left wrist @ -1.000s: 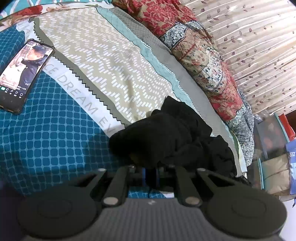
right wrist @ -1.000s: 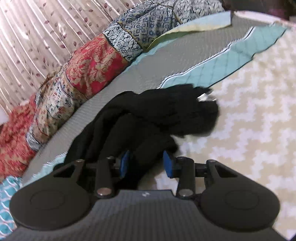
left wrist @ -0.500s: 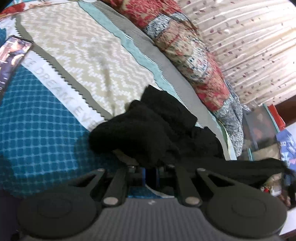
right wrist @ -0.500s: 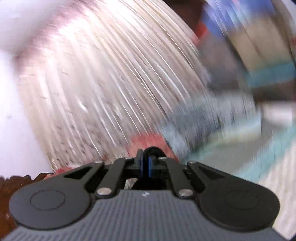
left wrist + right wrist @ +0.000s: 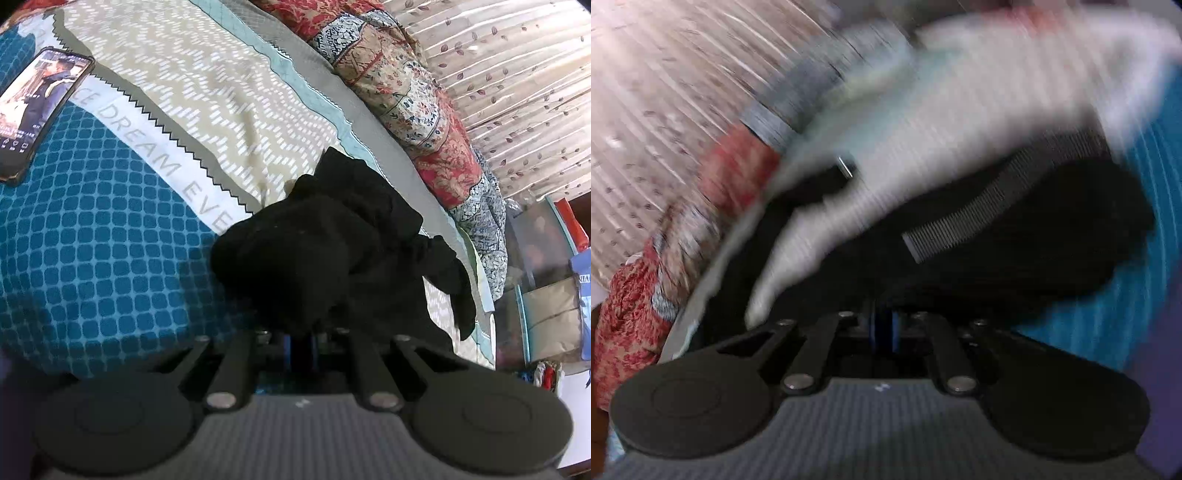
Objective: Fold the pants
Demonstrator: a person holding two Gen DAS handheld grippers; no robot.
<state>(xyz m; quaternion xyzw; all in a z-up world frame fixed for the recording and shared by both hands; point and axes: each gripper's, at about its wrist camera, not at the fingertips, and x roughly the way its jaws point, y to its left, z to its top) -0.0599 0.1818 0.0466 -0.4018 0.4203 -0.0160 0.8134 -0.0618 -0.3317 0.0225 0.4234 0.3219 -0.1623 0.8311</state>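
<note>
Left gripper pinched tight on crumpled black fabric pants bunched just ahead. Right gripper, view blurred, likewise clamped on pants.

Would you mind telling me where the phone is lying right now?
In the left wrist view the phone lies at the far left on the blue checked bedspread, beside the white lettered band, well left of the bunched black pants.
</note>
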